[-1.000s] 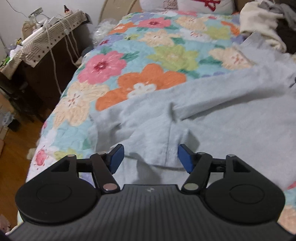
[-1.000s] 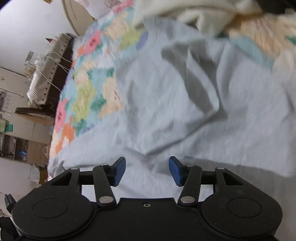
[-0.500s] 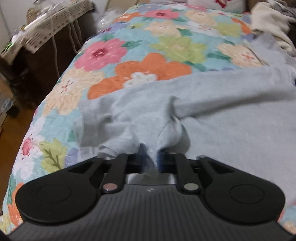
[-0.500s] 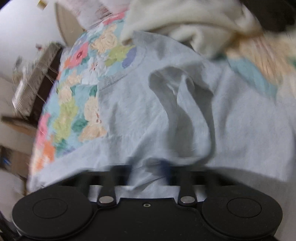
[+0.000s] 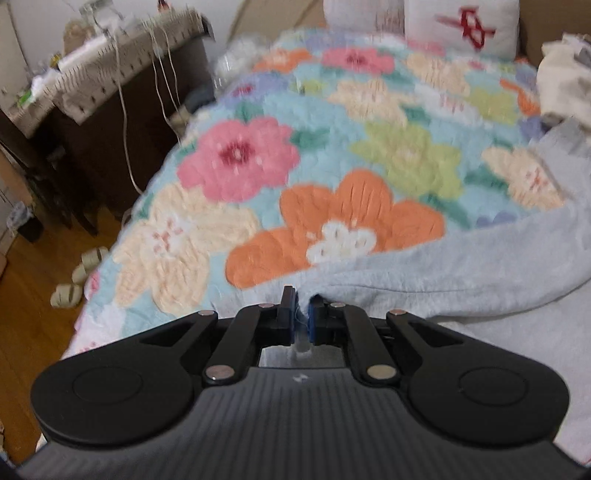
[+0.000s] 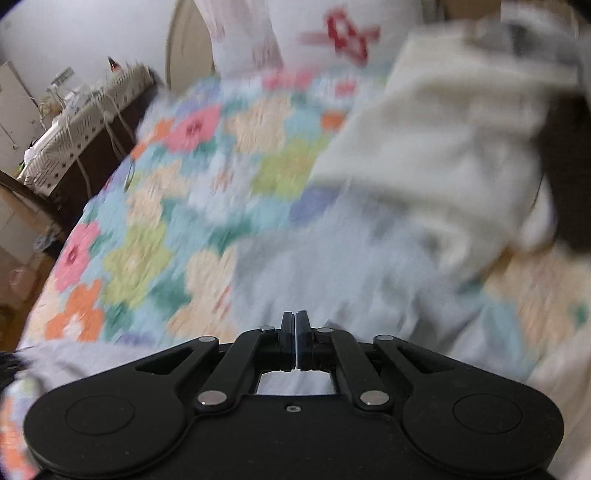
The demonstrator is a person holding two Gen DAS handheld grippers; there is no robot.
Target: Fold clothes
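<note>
Your left gripper (image 5: 302, 317) has its blue pads nearly together, pinching a thin fold of the grey sweatshirt (image 5: 461, 273) between them; a wisp of fabric shows in the narrow gap. The garment runs from that pinch to your right across the flowered quilt (image 5: 325, 177), one long band of it stretching up toward the right edge of the view.

Your right gripper (image 6: 296, 341) shows its two fingers pressed flat against each other with only a hairline between. Pale grey cloth (image 6: 332, 280) lies directly under and ahead of it, but the view is heavily blurred and you cannot tell whether any fabric is caught in that slit.

Look at what crowds you. A heap of cream clothing (image 6: 443, 147) sits just beyond the grey garment on your right, touching or overlapping its far edge, with something dark (image 6: 569, 177) behind it. Two white pillows (image 5: 461, 26), one with a red emblem, stand at the head of the bed. To your left, off the bed, a dark cabinet (image 5: 110, 147) carries a patterned cloth (image 5: 122, 70) and clutter, with white cords (image 5: 125, 122) hanging down its front. On the wooden floor (image 5: 26, 306) beside the bed lie pale slippers (image 5: 77, 277).
</note>
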